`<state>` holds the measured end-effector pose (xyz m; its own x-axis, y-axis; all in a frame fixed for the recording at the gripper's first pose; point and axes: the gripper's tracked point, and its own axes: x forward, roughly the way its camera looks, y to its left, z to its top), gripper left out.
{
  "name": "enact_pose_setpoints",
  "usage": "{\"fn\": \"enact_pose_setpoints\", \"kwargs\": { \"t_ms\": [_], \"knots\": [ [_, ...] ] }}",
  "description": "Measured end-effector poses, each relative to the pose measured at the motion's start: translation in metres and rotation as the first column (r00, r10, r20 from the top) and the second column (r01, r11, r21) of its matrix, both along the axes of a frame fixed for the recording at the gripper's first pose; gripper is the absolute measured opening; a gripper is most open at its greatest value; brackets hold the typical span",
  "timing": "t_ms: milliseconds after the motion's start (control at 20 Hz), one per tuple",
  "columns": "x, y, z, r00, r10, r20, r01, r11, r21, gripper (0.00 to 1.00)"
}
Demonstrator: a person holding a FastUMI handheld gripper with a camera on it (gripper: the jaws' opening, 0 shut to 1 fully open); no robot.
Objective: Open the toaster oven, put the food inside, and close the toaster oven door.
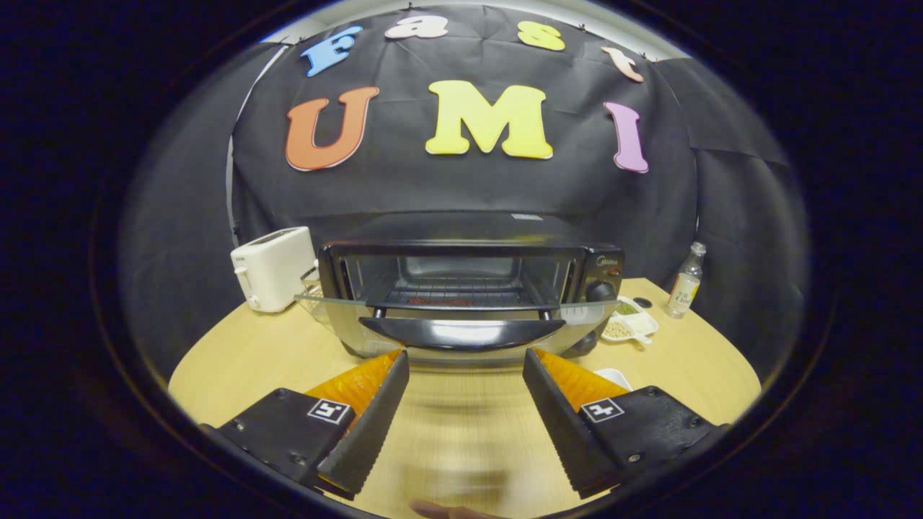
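Observation:
A dark toaster oven [469, 238] stands on the round wooden table [238, 353] just ahead of my fingers. Its glass door [461, 313] is swung down flat, with the curved handle [461, 333] facing me and the wire rack [454, 292] showing inside. My gripper [465, 358] is open, its fingertips just short of the door's handle, and nothing sits between them. A small white dish [614, 376] peeks out behind the right finger. No food item can be made out on it.
A white toaster [272, 268] stands left of the oven. To the oven's right lie a white divided dish with grains [631, 321] and a small glass bottle [685, 282]. A fingertip of a person's hand [451, 510] shows at the table's near edge.

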<state>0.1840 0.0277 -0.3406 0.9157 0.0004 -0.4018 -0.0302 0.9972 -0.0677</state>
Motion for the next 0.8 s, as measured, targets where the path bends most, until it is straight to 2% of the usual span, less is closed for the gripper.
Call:
{"fn": "enact_pose_setpoints", "kwargs": {
  "t_ms": [200,500,800],
  "knots": [
    [0.016,-0.001,0.036,0.995,-0.001,0.101,0.003,1.000,-0.017,1.00],
    [0.028,0.012,0.061,0.990,0.029,0.140,-0.024,0.999,-0.038,1.00],
    [-0.002,0.024,0.091,0.984,0.059,0.166,-0.059,0.998,-0.002,1.00]
  ]
}}
